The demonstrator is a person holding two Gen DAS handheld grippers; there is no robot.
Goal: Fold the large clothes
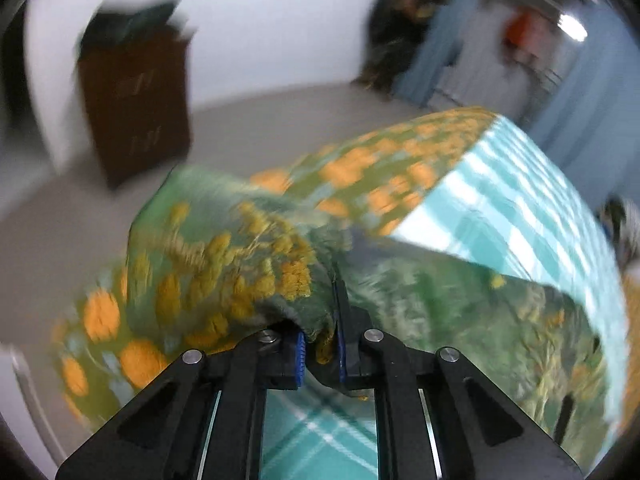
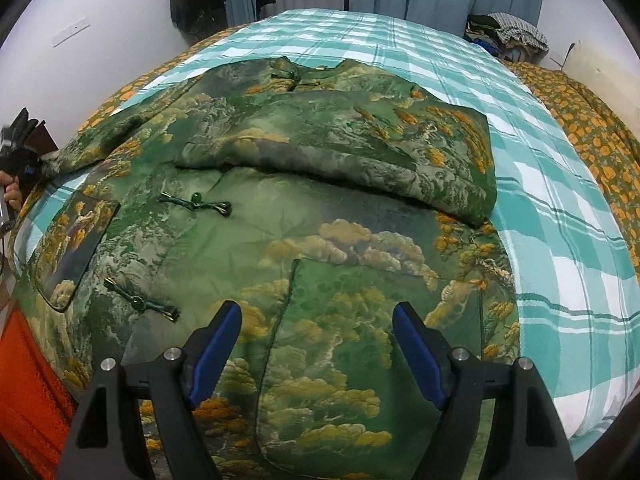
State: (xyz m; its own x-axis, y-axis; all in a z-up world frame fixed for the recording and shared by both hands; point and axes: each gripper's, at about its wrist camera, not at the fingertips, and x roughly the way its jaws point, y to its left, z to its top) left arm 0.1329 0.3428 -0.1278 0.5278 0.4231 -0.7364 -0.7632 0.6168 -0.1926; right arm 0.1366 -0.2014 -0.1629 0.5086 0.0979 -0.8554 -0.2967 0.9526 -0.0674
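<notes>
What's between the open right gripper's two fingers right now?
In the right wrist view, the right gripper hangs open over the green jacket; only a pocket on the jacket's front shows between its fingers.

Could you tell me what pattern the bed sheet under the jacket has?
Teal-and-white plaid on the bed sheet, clearest in the right wrist view.

A large green brocade jacket (image 2: 320, 240) with golden cloud-and-tree patterning and dark green knotted frog fastenings lies spread front-up across the centre of the right wrist frame. One sleeve is folded across its chest, upper right of centre; the other stretches toward the left edge.
</notes>
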